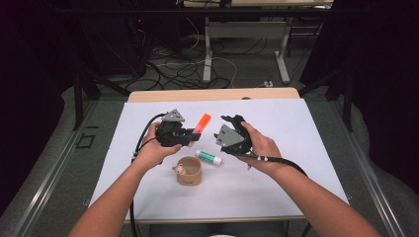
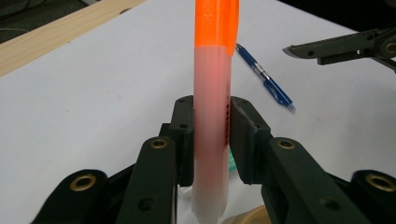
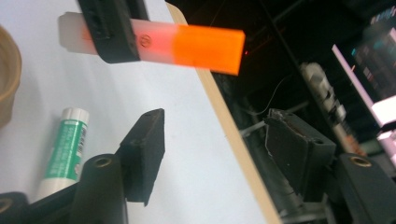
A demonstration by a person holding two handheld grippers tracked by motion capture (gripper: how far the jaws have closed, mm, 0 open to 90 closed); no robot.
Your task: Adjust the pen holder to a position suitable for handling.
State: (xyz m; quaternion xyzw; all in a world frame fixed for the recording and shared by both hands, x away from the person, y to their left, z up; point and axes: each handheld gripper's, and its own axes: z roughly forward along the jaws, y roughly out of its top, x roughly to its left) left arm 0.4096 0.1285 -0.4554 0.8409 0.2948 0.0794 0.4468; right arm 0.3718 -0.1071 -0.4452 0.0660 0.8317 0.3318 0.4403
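Orange-capped highlighter (image 2: pixel 211 112) is clamped upright in the left gripper (image 2: pixel 211 135); the right gripper (image 3: pixel 224 144) is held apart with nothing between its jaws, near a glue stick (image 3: pixel 65 142).

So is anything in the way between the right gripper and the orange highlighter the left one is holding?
Nothing visible. The right gripper is open, and only bare air lies between its fingers and the orange highlighter clamped in the left gripper.
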